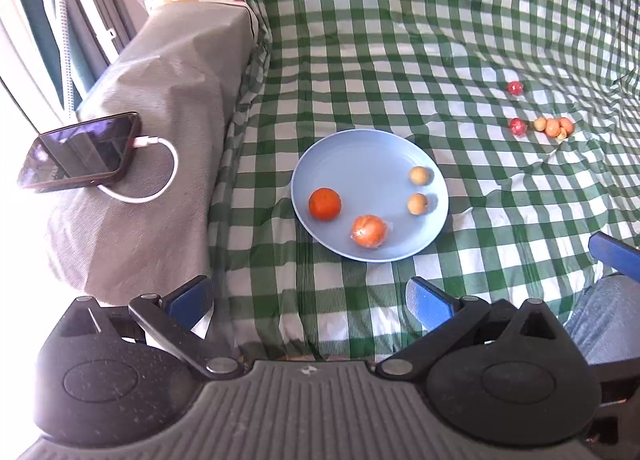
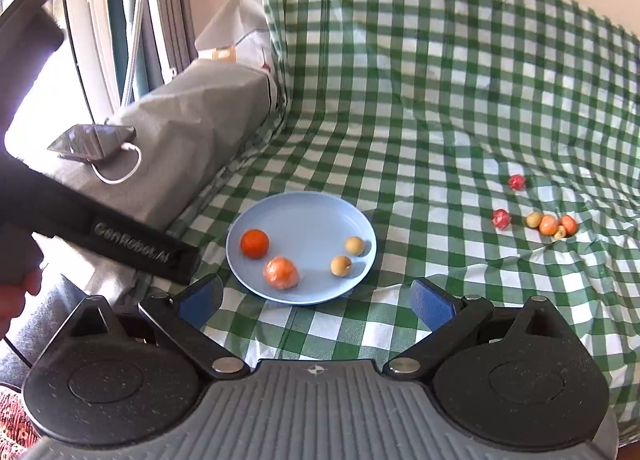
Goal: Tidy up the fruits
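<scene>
- Both my grippers hang released and empty over the checked cloth (image 1: 400,39): left gripper (image 1: 310,300), right gripper (image 2: 316,298), jaws spread wide.
- The blue plate (image 2: 304,211) holds two oranges, the nearer orange (image 2: 281,272) wrapped in film, plus two pale round fruits; I judge it the collecting spot.
- A loose fruit cluster (image 2: 552,224) and two red fruits lie well apart to its right, strung roughly left to right.
- The fruits are round, with no long axis.

A green-and-white checked cloth (image 1: 400,39) covers the bed. The plate (image 1: 360,155) is pale blue; on it lie a deep orange fruit (image 1: 325,204), a paler orange wrapped one (image 1: 369,230) and two tan ones (image 1: 419,189). Red (image 1: 515,87) and orange-yellow small fruits (image 1: 554,126) lie towards the cloth's right edge. Claw pads (image 2: 430,304) are blue; the phone (image 1: 80,151) is black with a white cable (image 1: 160,163), on grey fabric (image 1: 168,99).
</scene>
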The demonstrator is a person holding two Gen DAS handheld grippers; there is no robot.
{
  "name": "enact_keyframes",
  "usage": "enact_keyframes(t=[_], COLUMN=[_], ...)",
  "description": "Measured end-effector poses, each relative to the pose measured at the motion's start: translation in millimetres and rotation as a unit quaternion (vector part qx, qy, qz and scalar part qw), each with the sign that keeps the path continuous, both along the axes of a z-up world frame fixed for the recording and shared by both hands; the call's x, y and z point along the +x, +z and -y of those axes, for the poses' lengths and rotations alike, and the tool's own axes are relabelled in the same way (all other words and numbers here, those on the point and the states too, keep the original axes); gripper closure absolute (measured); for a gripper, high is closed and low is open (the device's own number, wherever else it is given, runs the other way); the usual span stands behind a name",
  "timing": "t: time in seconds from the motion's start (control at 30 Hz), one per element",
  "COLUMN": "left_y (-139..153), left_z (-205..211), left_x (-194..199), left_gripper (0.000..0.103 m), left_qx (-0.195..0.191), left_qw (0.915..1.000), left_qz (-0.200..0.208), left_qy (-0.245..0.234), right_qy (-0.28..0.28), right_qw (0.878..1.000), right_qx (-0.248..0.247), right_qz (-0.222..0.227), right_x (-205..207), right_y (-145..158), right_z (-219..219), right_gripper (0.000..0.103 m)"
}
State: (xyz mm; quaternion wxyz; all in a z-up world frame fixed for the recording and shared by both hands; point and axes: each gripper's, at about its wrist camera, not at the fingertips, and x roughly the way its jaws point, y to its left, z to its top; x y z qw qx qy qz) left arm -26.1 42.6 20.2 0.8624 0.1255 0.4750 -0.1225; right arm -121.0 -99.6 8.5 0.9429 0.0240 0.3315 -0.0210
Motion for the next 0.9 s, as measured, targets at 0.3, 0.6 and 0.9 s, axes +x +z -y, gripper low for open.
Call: enact_keyframes(t=[0.3, 0.6, 0.9], left_y=[19, 19, 8], left_z=[-7, -1, 4], left_x=[-29, -32, -22], left_gripper=[0.0, 0.0, 0.0], left_qx=[-0.013, -0.006, 0.014], left_qw=[0.9995, 0.9995, 0.9997], left_qz=[0.028, 0.031, 0.017], left_qy=[-0.001, -0.004, -0.006], right_qy=[0.001, -0.005, -0.007], right_qw=[0.999, 0.999, 1.0], right_qx=[-0.019, -0.023, 0.002], right_qz=[0.033, 0.039, 0.026], right_x=[-31, -39, -30], right_y=[15, 17, 8], right_z=[-8, -13, -8], right_gripper=[0.003, 0.003, 0.002])
